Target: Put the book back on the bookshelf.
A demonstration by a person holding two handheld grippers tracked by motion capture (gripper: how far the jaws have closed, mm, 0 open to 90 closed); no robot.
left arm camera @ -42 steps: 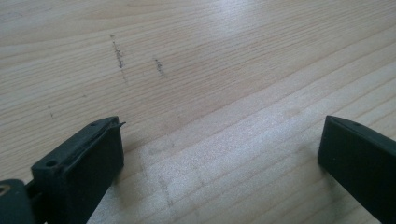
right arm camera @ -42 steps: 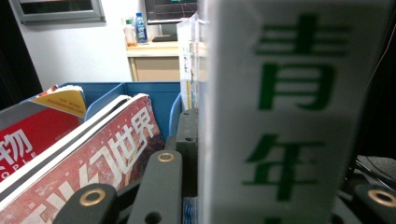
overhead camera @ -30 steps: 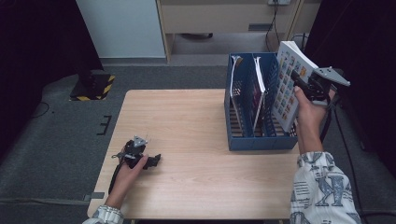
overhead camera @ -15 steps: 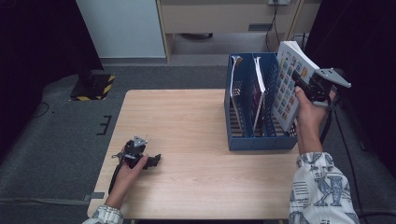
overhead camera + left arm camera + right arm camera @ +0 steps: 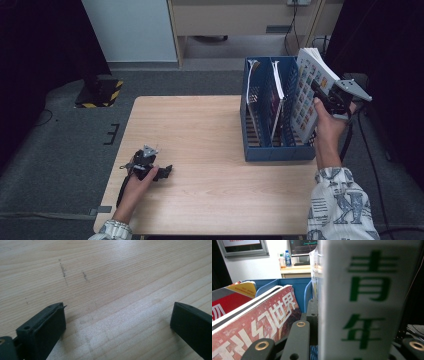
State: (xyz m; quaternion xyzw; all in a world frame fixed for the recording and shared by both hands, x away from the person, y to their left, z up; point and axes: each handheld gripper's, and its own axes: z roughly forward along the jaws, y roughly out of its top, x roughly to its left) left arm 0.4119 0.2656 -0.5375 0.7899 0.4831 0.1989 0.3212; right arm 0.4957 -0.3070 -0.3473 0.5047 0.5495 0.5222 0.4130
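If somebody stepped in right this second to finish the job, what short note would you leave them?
Right gripper: shut on the thick white book, held tilted over the rightmost slot of the blue file rack.
Left gripper: open, holding nothing, resting on the wooden table.
Done: two magazines already stand in the rack's other slots.
Left: lower the book fully into its slot, then let go.

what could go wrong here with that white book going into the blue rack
The white book is tilted, clamped in the right gripper near one edge, so it may pivot or slip. Its lower end sits at the blue file rack and could catch on a divider or shove the rack, which stands at the table edge. The left gripper rests far away, not steadying it.
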